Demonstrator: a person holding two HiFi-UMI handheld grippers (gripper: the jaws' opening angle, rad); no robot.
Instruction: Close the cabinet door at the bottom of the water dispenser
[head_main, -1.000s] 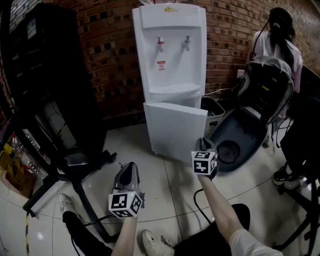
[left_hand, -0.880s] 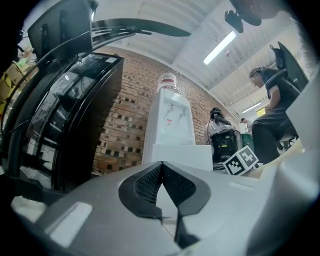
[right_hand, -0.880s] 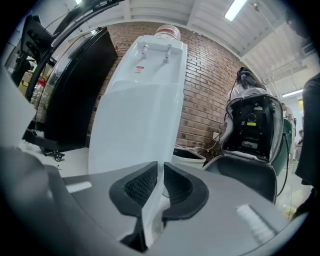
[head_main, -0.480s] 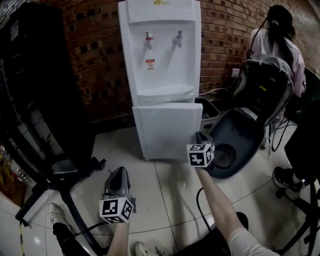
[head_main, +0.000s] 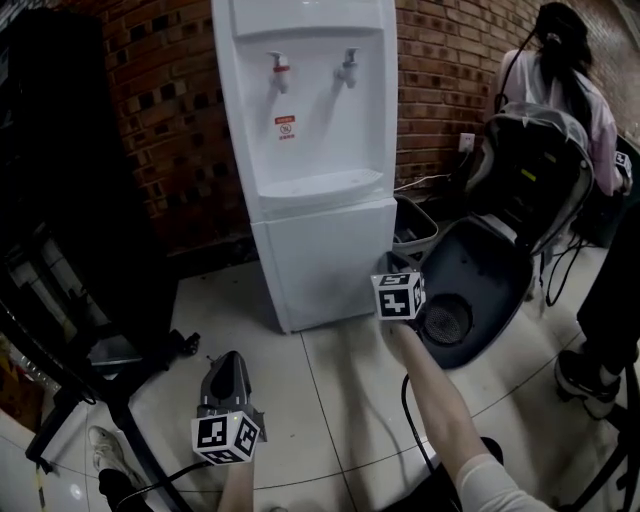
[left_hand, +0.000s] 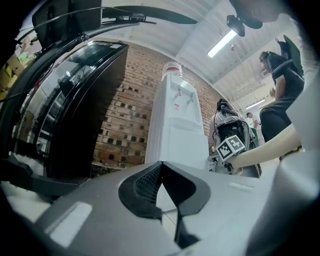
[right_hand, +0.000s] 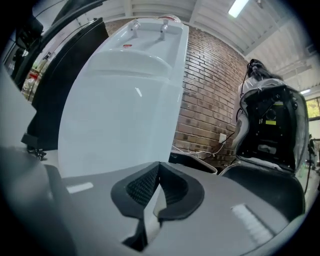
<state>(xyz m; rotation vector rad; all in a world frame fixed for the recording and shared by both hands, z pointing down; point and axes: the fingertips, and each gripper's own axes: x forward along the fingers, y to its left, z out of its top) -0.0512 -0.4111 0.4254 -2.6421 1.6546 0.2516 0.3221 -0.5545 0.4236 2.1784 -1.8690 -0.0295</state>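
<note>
The white water dispenser (head_main: 305, 110) stands against the brick wall. Its bottom cabinet door (head_main: 322, 262) now sits flush with the body. My right gripper (head_main: 388, 264) is at the door's lower right edge, its tips against or just off the panel. Its jaws are closing and meet at the tips, with nothing between them. In the right gripper view the door (right_hand: 115, 135) fills the frame just beyond the right gripper (right_hand: 159, 164). My left gripper (head_main: 228, 360) hangs low over the floor tiles, left of the dispenser, shut and empty. In the left gripper view the left gripper (left_hand: 161, 163) points at the dispenser (left_hand: 177, 135).
A black rack on a wheeled base (head_main: 90, 250) stands left of the dispenser. A grey bin (head_main: 415, 228) and an open dark case (head_main: 475, 270) lie to its right. A person (head_main: 575, 80) stands at the back right. A cable (head_main: 412, 420) runs across the floor.
The cabinet door swung from ajar to flush with the dispenser. My right gripper moved in with it towards the dispenser. The left gripper sank lower.
</note>
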